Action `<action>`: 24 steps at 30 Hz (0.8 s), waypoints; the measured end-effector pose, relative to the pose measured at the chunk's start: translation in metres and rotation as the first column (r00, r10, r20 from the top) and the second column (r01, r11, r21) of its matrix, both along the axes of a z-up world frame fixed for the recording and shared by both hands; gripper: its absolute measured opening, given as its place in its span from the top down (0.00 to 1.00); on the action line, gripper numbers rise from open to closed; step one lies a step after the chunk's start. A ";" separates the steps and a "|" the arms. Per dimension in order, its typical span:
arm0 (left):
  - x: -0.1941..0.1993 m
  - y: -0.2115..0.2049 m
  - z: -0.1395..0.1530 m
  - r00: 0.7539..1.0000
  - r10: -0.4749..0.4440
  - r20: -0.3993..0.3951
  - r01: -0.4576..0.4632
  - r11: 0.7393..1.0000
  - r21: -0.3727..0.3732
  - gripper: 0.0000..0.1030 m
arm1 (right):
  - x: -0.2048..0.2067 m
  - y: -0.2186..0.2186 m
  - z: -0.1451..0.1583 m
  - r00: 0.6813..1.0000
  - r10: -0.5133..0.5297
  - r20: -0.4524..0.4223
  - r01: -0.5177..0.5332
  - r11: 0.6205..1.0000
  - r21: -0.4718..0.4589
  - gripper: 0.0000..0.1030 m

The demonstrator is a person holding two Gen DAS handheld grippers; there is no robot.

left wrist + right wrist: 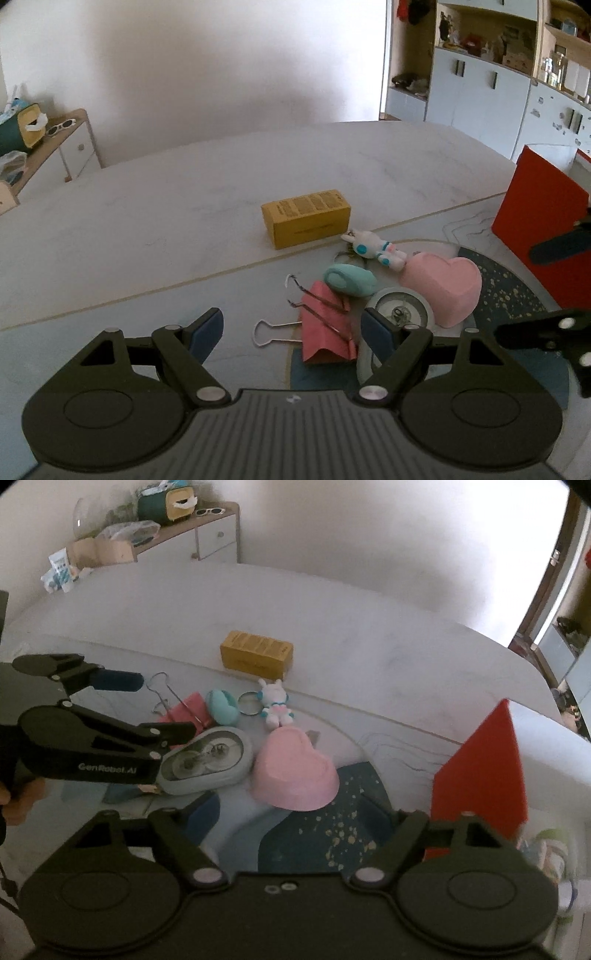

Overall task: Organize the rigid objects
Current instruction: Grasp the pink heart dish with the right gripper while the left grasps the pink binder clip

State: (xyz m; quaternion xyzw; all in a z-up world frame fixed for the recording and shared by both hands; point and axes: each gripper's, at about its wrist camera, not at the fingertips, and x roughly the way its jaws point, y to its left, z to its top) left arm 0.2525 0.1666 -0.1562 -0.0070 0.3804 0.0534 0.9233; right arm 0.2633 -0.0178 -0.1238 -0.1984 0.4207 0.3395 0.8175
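A cluster lies on the table: a yellow box (pixel 306 218) (pixel 257 653), a white rabbit keychain (pixel 376 249) (pixel 275 701), a teal oval case (pixel 349 279) (pixel 222 706), a pink binder clip (pixel 327 328) (pixel 188 707), a grey correction-tape dispenser (pixel 400 314) (pixel 207 760) and a pink heart box (pixel 443 284) (pixel 295 775). My left gripper (pixel 291 330) (pixel 147 705) is open and empty, low over the binder clip, its right finger against the tape dispenser. My right gripper (pixel 295 812) is open and empty, just short of the heart box; its fingers show in the left wrist view (pixel 554 251).
A red box (pixel 543 229) (pixel 484 760) stands upright at the right of the table. A dark blue speckled mat (pixel 343 823) lies under the heart box. A sideboard with clutter (pixel 155 528) stands by the far wall, shelving (pixel 498 62) at the right.
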 end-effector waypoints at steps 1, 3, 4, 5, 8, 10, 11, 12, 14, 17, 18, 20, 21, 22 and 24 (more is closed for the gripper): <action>0.001 -0.001 0.000 1.000 -0.003 0.000 0.003 1.000 -0.003 0.21 | 0.001 0.001 -0.003 1.000 0.007 0.002 -0.007 1.000 -0.009 0.22; 0.003 -0.003 -0.002 1.000 -0.016 0.003 0.016 1.000 -0.007 0.21 | 0.004 0.003 -0.008 1.000 0.017 0.006 -0.017 1.000 -0.019 0.24; 0.004 -0.004 -0.003 1.000 -0.023 0.005 0.023 1.000 -0.006 0.21 | 0.006 0.003 -0.011 1.000 0.017 0.006 -0.017 1.000 -0.026 0.24; 0.005 -0.006 -0.005 1.000 -0.028 0.005 0.028 1.000 -0.005 0.21 | 0.008 0.004 -0.015 1.000 0.016 0.005 -0.016 0.999 -0.032 0.25; 0.006 -0.007 -0.006 0.999 -0.035 0.016 0.035 0.999 -0.008 0.21 | 0.013 0.003 -0.023 1.000 0.008 0.003 -0.008 0.999 -0.038 0.27; 0.006 -0.005 -0.006 0.999 -0.031 0.024 0.031 1.000 -0.005 0.21 | 0.015 0.004 -0.026 1.000 0.004 -0.003 -0.004 0.999 -0.034 0.28; 0.006 -0.004 -0.006 0.999 -0.032 0.026 0.032 0.999 -0.011 0.21 | 0.016 0.005 -0.027 1.000 0.002 -0.006 -0.002 1.000 -0.031 0.29; 0.007 -0.002 -0.007 0.999 -0.031 0.026 0.031 0.999 -0.020 0.21 | 0.017 0.005 -0.028 1.000 0.003 -0.008 -0.003 1.000 -0.028 0.29; 0.006 0.000 -0.007 0.999 -0.021 0.029 0.022 0.999 -0.023 0.22 | 0.017 0.006 -0.029 1.000 0.011 -0.011 -0.012 1.000 -0.026 0.29; 0.007 0.006 -0.008 0.999 -0.013 0.032 0.014 0.999 -0.039 0.22 | 0.019 0.008 -0.031 1.000 0.017 -0.010 -0.017 0.999 -0.028 0.29; 0.008 0.007 -0.008 0.999 -0.015 0.033 0.016 0.999 -0.043 0.23 | 0.019 0.008 -0.031 1.000 0.015 -0.011 -0.016 1.000 -0.027 0.29; 0.009 0.006 -0.009 0.999 -0.021 0.038 0.023 0.999 -0.037 0.23 | 0.021 0.010 -0.033 1.000 0.016 -0.012 -0.017 1.000 -0.026 0.29; 0.010 0.005 -0.009 0.999 -0.027 0.041 0.029 0.999 -0.032 0.23 | 0.021 0.010 -0.033 1.000 0.018 -0.013 -0.018 0.999 -0.026 0.29; 0.010 0.005 -0.009 0.999 -0.030 0.044 0.031 0.999 -0.030 0.23 | 0.022 0.011 -0.034 1.000 0.020 -0.014 -0.020 0.999 -0.028 0.30; 0.011 0.007 -0.010 0.999 -0.024 0.046 0.026 0.999 -0.043 0.23 | 0.022 0.012 -0.035 1.000 0.021 -0.013 -0.021 0.999 -0.028 0.30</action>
